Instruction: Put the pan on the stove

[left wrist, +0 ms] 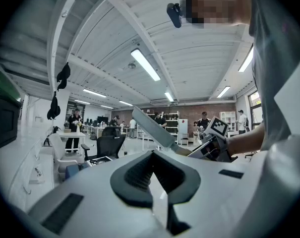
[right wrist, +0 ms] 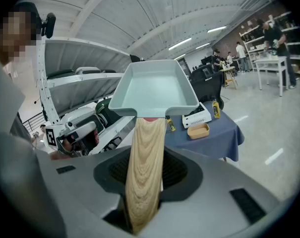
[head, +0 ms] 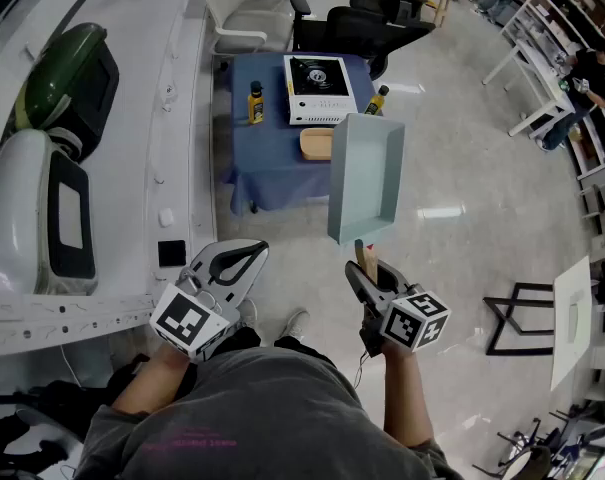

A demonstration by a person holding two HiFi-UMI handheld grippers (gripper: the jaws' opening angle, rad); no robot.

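A pale blue-grey rectangular pan (head: 367, 173) with a wooden handle (head: 366, 255) hangs in the air in front of me. My right gripper (head: 367, 270) is shut on that handle, and the pan (right wrist: 154, 90) juts forward past the jaws in the right gripper view. The white stove (head: 320, 88) sits on a blue-clothed table (head: 272, 158) farther ahead, well apart from the pan. My left gripper (head: 254, 253) is held low at the left, shut, with nothing in it. From the left gripper view the pan (left wrist: 152, 128) shows edge-on, beside the right gripper (left wrist: 214, 140).
On the table beside the stove stand a yellow bottle (head: 255, 103), a second bottle (head: 378, 99) and a wooden tray (head: 317, 143). White racking with green and white machines (head: 57, 168) runs along the left. Black office chairs (head: 367, 18) stand behind the table, a black stand (head: 522, 313) at right.
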